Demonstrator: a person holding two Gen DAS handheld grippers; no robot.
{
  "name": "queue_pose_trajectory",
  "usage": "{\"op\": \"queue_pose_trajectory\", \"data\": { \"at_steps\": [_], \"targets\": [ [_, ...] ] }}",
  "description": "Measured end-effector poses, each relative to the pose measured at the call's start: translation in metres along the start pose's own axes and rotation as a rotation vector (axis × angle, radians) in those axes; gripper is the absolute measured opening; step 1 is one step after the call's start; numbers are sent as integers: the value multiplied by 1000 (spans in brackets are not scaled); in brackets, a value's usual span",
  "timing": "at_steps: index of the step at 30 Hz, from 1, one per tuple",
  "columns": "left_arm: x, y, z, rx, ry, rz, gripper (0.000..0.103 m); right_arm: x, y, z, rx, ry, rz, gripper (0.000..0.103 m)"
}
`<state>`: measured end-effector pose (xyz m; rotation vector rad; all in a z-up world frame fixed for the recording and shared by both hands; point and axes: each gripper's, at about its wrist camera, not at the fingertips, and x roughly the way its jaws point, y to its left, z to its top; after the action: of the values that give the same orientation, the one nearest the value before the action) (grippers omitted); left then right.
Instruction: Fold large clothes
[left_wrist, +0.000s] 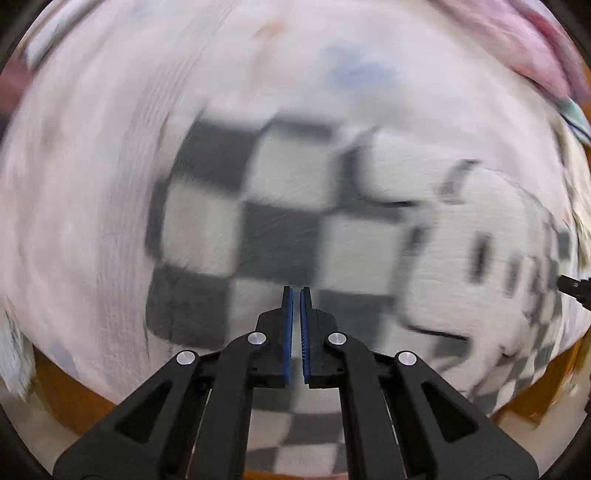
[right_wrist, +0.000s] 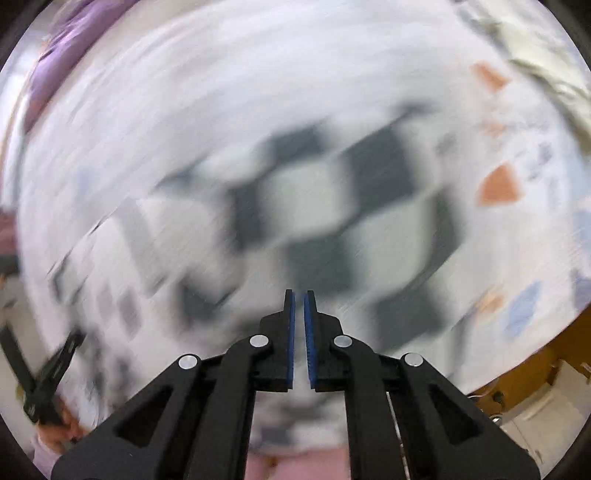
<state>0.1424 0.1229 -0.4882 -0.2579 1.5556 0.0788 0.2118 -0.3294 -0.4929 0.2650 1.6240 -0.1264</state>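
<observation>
White bedsheet (left_wrist: 92, 184) carries checkered garment (left_wrist: 258, 206), long axis running left-right

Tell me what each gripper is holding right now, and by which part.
Nothing is held. The left gripper and right gripper are both shut with nothing between the pads, above the checkered garment lying below.

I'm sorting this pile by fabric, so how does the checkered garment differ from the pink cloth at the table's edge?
The checkered garment has dark grey and white squares; the pink cloth looks plain pink. The checkered garment lies spread across the middle of the table, under both grippers; the pink cloth is bunched at the far edge. The checkered garment fills much of the left wrist view; only a strip of the pink cloth shows. Both are blurred and rest on the same pale covering.
</observation>
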Motion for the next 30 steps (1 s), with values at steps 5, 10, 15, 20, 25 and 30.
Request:
{"op": "queue_pose_trajectory", "data": {
  "at_steps": [5, 10, 15, 20, 25, 30],
  "targets": [
    [0, 37, -84, -58, 12, -21, 3, 26, -51, -49, 120, 65, 95, 0],
    [15, 61, -151, -120, 204, 21, 4, 55, -22, -135, -8, 291, -90, 6],
    [-6, 57, -139, -87, 181, -10, 4, 47, 55, -151, -232, 321, 81, 6],
    [-32, 60, -111, -59, 122, -15, 4, 70, 109, -158, -349, 323, 162, 6],
    [-33, 54, -85, -66, 149, 5, 10, 102, 89, -181, -230, 482, 146, 3],
    [-74, 56, -71, -85, 20, -2, 65, 53, 47, -157, -161, 441, 163, 50]
  ]
}}
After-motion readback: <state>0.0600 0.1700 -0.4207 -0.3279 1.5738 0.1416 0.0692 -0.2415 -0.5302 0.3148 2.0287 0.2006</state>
